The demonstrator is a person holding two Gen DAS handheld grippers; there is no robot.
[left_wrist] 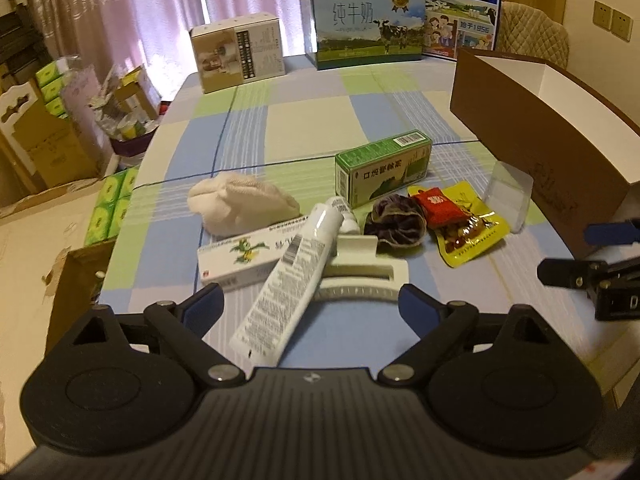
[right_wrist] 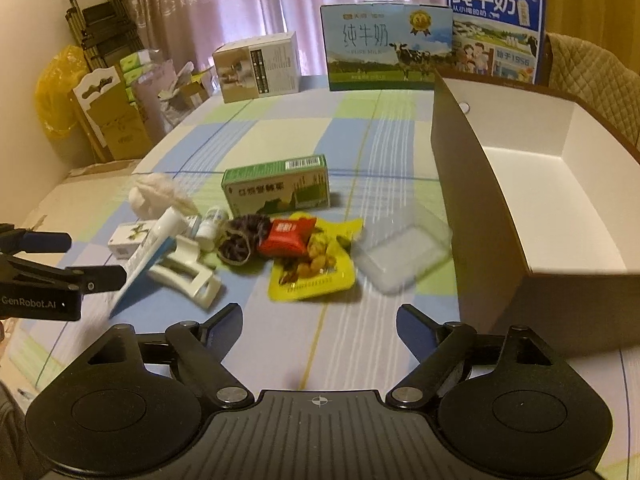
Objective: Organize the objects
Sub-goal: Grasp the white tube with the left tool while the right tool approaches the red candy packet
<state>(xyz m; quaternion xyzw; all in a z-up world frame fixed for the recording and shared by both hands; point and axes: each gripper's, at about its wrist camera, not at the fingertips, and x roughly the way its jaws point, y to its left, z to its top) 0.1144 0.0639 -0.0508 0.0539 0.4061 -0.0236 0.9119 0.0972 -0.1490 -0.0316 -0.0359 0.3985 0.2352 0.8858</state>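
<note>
A pile of small items lies on the checked tablecloth: a white tube (left_wrist: 286, 276) (right_wrist: 150, 256), a white carton (left_wrist: 240, 258), a cream plastic clip (left_wrist: 364, 270) (right_wrist: 186, 270), a white cloth (left_wrist: 240, 206) (right_wrist: 158, 196), a green box (left_wrist: 382, 168) (right_wrist: 278, 188), a dark scrunchie (left_wrist: 396, 222) (right_wrist: 240, 240), a red sachet (left_wrist: 438, 206) (right_wrist: 288, 236), a yellow snack pack (left_wrist: 470, 228) (right_wrist: 314, 268) and a clear plastic tray (left_wrist: 508, 200) (right_wrist: 404, 252). My left gripper (left_wrist: 310, 306) is open around the tube's near end. My right gripper (right_wrist: 320, 320) is open and empty, short of the snack pack.
An open brown box with a white inside (left_wrist: 540, 120) (right_wrist: 540, 200) stands on the right. Milk cartons (left_wrist: 366, 26) (right_wrist: 386, 48) and a small white box (left_wrist: 240, 56) (right_wrist: 260, 66) stand at the table's far edge. Cardboard boxes (left_wrist: 52, 136) stand on the floor to the left.
</note>
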